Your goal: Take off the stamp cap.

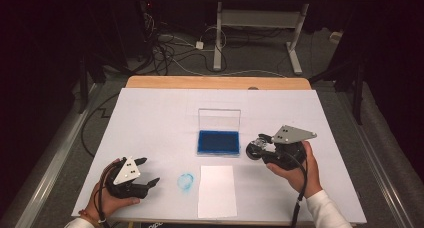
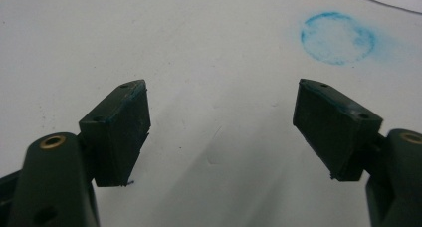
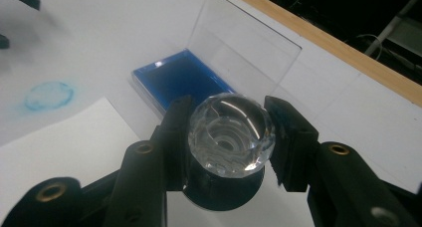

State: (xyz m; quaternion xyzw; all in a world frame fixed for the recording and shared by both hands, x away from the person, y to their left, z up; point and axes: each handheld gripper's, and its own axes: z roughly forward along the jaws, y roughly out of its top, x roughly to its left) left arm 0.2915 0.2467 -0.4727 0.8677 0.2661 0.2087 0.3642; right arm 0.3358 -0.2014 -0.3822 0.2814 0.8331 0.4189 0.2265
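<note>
At the table's left, the left gripper (image 1: 146, 171) rests on the white sheet (image 1: 150, 118) with its jaws spread wide and nothing between them. Just to its right lies a round blue ink mark (image 1: 186, 182), then a blank paper slip (image 1: 217, 190). Behind the slip sits the open blue ink pad (image 1: 218, 142), its clear lid upright. At right, the right gripper (image 1: 254, 149) clamps a crystal-topped stamp (image 3: 230, 132), held just beside the pad's right edge.

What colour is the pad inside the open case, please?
Deep blue ink pad, clearest in the right gripper view.
</note>
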